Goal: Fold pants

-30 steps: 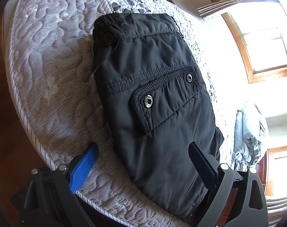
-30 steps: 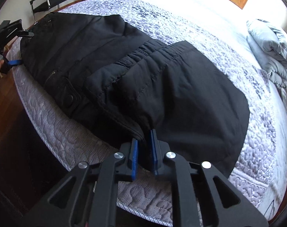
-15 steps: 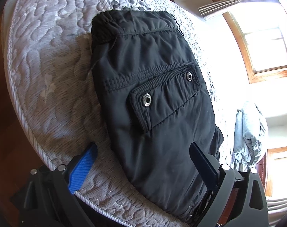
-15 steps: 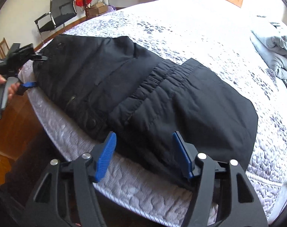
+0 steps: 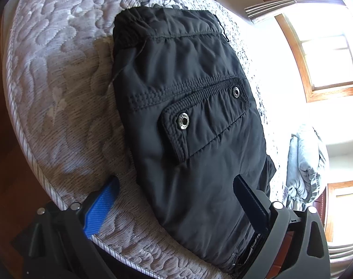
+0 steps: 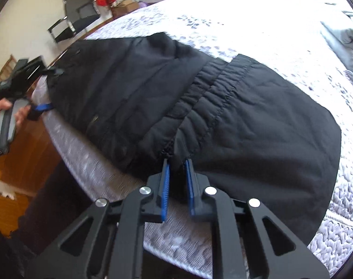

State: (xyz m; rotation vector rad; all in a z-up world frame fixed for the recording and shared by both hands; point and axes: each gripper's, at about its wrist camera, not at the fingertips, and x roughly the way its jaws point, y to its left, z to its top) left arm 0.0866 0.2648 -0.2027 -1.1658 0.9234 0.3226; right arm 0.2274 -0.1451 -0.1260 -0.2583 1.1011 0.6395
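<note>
Right gripper (image 6: 177,174) clenched on black pants (image 6: 199,107) hem; left gripper (image 5: 176,200) released — only its view shows two snaps (image 5: 183,121).

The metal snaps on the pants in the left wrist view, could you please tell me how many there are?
2: one snap at the pocket flap's near-left corner, the other snap at its far-right corner, both on the black pants. Others may be hidden.

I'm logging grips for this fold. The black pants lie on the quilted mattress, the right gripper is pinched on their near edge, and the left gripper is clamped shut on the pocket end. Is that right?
Not quite. The left gripper is open, its fingers straddling the black pants on the quilted mattress, as the left wrist view shows. The right gripper is pinched on their near edge.
</note>
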